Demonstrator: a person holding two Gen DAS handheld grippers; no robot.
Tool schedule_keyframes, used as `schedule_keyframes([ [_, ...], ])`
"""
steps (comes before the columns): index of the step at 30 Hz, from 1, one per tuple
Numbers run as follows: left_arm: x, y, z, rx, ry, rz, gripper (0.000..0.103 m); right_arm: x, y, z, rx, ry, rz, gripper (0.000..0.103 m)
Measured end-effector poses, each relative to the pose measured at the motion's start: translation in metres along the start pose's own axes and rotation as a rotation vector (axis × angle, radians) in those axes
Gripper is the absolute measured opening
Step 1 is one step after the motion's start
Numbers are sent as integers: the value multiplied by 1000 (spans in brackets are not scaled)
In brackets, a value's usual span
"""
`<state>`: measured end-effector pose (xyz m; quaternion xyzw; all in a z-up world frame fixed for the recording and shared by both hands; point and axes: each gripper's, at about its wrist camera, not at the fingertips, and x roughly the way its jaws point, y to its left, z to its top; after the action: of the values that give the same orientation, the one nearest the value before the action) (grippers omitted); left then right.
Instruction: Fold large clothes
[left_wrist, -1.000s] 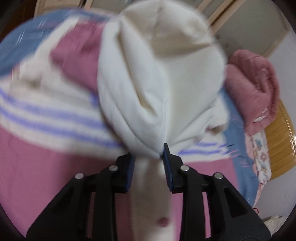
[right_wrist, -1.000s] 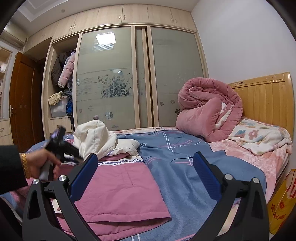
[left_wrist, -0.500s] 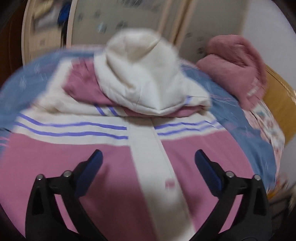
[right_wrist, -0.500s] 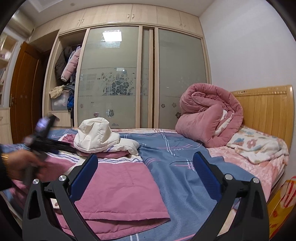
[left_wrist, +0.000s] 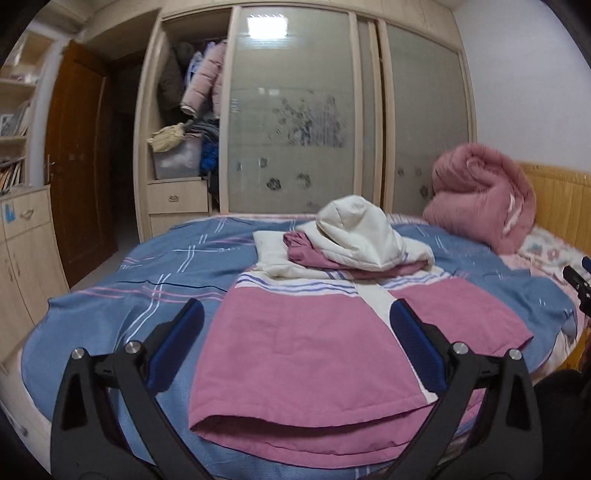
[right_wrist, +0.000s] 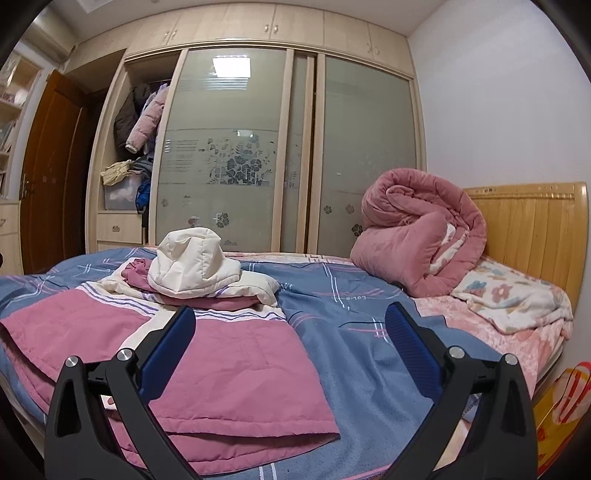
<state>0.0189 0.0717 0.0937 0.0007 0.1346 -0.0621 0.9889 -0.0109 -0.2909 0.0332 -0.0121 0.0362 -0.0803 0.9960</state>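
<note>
My left claw is released now, its jaws wide apart and holding nothing. One second ago it was clenched on the cream hood; half a second ago it had already let go, and now it is pulled back toward the foot of the bed. I judge that the hood fold is finished and that the next fold must start from the hem. My right claw is also released and empty, and it hangs over the blue cover as it did before.

From the left claw outward, the pink jacket lies flat on the bed directly under and ahead of the jaws, with its hem nearest to me and a cream strip running toward 12 o'clock. Farther at 12 o'clock, the sleeves are folded in over the striped chest and the hood rests on top of them, a little puffy. At 2 o'clock, well apart, a rolled pink quilt leans near the headboard.
</note>
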Motion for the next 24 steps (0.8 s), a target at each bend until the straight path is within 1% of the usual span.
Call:
schedule_keyframes([
  [1,0,0,-5,16,-12,22,101,0,2,0,-4,-1,0,102],
  [2,4,-2,-13,56,-11,70,101,0,3,1,-7,0,0,102],
  [3,7,-3,-15,59,22,90,101,1,4,1,-7,1,0,102],
  [4,12,-3,-15,64,48,87,101,0,4,1,-7,2,0,102],
  [6,13,-1,-15,66,50,97,101,-1,4,2,-5,-2,0,102],
  [9,18,8,-14,23,78,95,101,-4,3,2,-5,-13,-3,102],
  [12,17,12,-14,-6,69,97,101,-4,5,2,-11,-9,-8,102],
  [15,18,10,-15,-13,70,90,101,-4,6,1,-12,-4,-11,102],
  [24,21,6,-15,13,77,86,101,-1,8,2,-23,5,-14,102],
])
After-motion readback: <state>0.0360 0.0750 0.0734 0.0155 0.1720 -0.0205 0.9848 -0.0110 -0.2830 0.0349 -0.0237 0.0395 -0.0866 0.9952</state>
